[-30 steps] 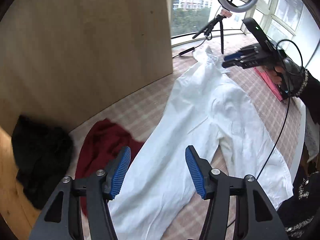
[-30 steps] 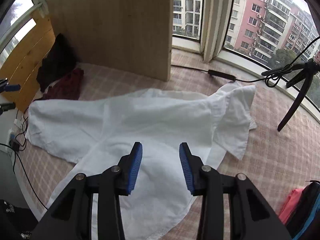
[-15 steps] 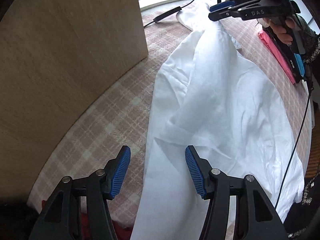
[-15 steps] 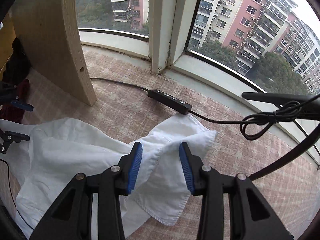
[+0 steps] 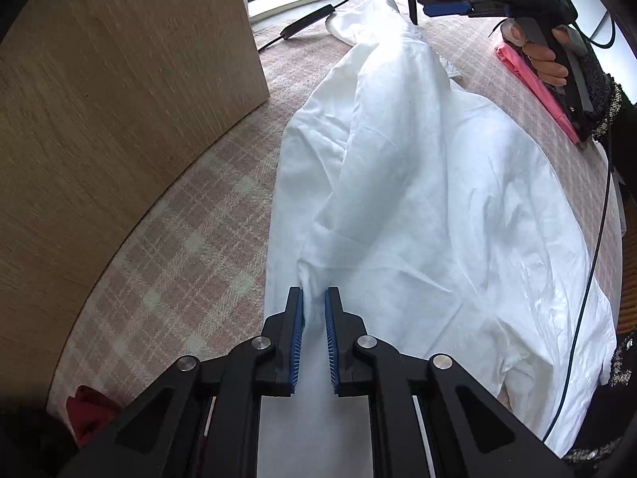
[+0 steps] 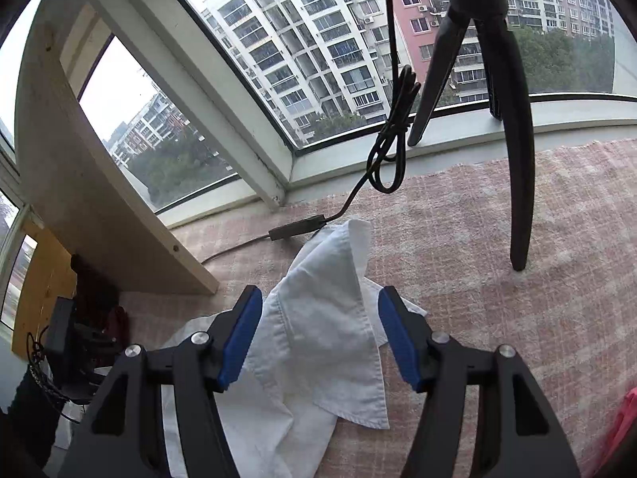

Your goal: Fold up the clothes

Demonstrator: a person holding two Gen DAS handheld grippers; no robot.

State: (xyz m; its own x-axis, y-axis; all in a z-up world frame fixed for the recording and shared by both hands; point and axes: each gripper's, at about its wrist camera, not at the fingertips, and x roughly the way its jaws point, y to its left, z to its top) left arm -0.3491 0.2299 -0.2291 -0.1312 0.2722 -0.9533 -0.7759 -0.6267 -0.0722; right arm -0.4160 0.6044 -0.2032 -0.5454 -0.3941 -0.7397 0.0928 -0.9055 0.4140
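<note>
Nearest us in the left wrist view, our left gripper point(image 5: 314, 310) has its jaws drawn narrow on a pinch of the white shirt point(image 5: 418, 207), at a seam ridge near the garment's left edge; the cloth bunches up between the blue pads point(image 5: 296, 342). The shirt itself lies spread lengthwise over the plaid-covered counter point(image 5: 179, 263), running away from us toward the window, with a raised fold along its middle. A scrap of red garment point(image 5: 89, 406) shows at the lower left corner, and a wooden panel point(image 5: 119, 79) stands just beside the shirt's left side.

At the far end, in the right wrist view, our right gripper point(image 6: 318, 334) hovers with jaws wide apart, straddling the shirt's collar end, which is folded and crumpled there. It has not closed on anything. Beyond it lie a cable with an inline switch point(image 6: 298, 229) and a black tripod leg point(image 6: 517, 159) resting on the counter.

We judge that we are at the grasping step before a lengthwise fold: one end is secured, the other is not. The next move calls for the right jaws to settle lower and close on the matching edge near the collar, so both ends can lift together without dragging the cable.
</note>
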